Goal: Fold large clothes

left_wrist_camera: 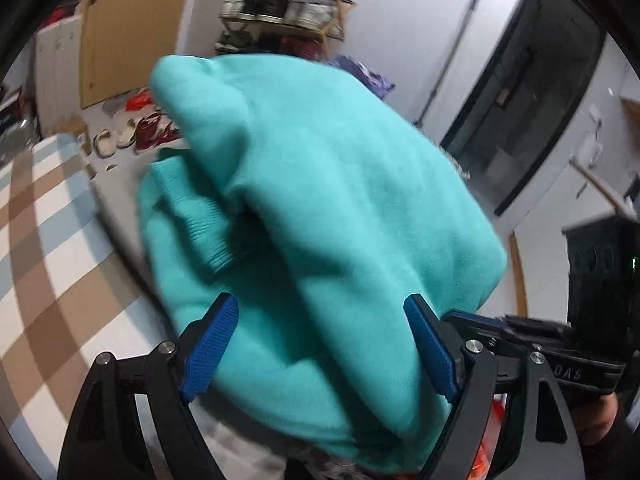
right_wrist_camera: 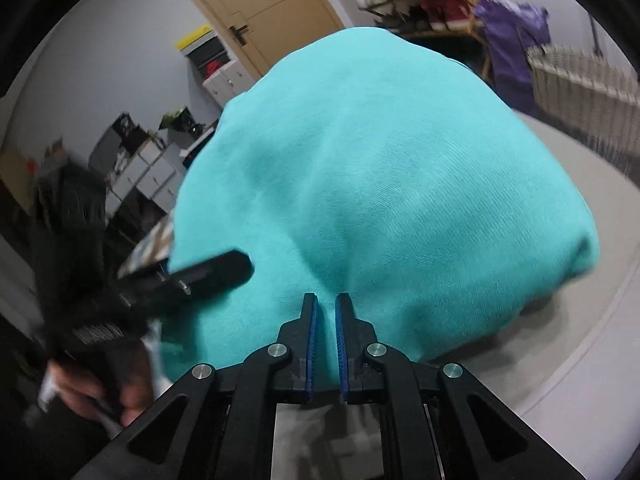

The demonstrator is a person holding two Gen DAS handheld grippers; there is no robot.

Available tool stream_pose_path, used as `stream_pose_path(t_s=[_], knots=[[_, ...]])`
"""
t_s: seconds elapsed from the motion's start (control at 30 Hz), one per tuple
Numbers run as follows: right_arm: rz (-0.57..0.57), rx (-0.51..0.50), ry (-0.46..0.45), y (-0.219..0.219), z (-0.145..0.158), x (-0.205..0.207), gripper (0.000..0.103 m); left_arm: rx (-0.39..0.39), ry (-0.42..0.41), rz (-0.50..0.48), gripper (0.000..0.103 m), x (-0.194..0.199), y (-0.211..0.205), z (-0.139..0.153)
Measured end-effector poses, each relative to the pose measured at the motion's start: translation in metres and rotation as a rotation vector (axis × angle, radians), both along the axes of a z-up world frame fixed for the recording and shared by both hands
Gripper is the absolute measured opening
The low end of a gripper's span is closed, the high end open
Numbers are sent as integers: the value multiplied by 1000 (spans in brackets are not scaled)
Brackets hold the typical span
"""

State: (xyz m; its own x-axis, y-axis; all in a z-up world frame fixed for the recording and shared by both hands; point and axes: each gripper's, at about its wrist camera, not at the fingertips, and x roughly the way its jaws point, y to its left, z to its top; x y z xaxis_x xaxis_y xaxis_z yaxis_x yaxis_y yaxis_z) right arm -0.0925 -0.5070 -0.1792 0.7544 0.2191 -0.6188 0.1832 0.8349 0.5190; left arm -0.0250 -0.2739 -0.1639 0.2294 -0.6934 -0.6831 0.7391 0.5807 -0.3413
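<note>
1. Writing first: on the dark body of the right claw (left_wrist_camera: 472, 322), seen at the right edge of the left wrist view, there are pale raised letters that look like "OAS", upside down; too blurred to be sure.
2. No label, logo or print shows on the teal sweatshirt (left_wrist_camera: 320, 200) itself; plain fabric in both views.
3. The sweatshirt fills the middle of both views as a bundled mound, directly ahead of both claws.
4. In the left wrist view its long axis runs from the upper left, toward the shoe rack (left_wrist_camera: 288, 4), down to the lower right.
5. A ribbed cuff (left_wrist_camera: 208, 236) sticks out on the left side of the bundle, pointing down toward the checked floor (left_wrist_camera: 52, 248).
6. The left claw (left_wrist_camera: 324, 344) stands wide, its blue pads (left_wrist_camera: 210, 354) on either side of a thick fold; whether they press the cloth, I cannot tell.
7. The right claw (right_wrist_camera: 326, 344) is nearly closed, its pads (right_wrist_camera: 313, 352) close together with only a slim gap, and teal cloth runs right up to the tips; whether any is pinched, I cannot tell.
8. In the right wrist view the sweatshirt (right_wrist_camera: 380, 184) rests on a pale grey surface (right_wrist_camera: 580, 340).
9. A hand (right_wrist_camera: 100, 392) holds the left claw's black handle at the lower left of that view.
</note>
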Motion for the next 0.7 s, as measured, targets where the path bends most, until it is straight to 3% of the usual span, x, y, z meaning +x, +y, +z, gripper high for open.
stream_pose_path(t_s=[0.07,0.13,0.2,0.27,0.37,0.4,0.5,0.6,0.7], knots=[[-12,-55,-12,8,11,-14,17,-45,25,42,81,-3,19,14],[-38,-168,-66,24,30,-37,47,-70,3,83,81,-10,32,29],[-64,-255,-147,42,48,-58,65,-80,-72,122,81,-30,48,51],[-93,-346,-221,62,65,-78,72,-105,-170,144,81,-55,64,73],[-184,-469,-328,90,88,-109,95,-133,-295,195,82,-85,83,92],[-228,-500,-367,98,94,-121,103,-134,-341,215,88,-99,91,101],[-305,-530,-442,116,108,-148,103,-150,-445,264,102,-117,105,110],[-335,-534,-509,130,119,-172,103,-164,-567,310,102,-137,116,112],[-353,-577,-541,146,127,-191,103,-149,-578,337,102,-145,120,110]])
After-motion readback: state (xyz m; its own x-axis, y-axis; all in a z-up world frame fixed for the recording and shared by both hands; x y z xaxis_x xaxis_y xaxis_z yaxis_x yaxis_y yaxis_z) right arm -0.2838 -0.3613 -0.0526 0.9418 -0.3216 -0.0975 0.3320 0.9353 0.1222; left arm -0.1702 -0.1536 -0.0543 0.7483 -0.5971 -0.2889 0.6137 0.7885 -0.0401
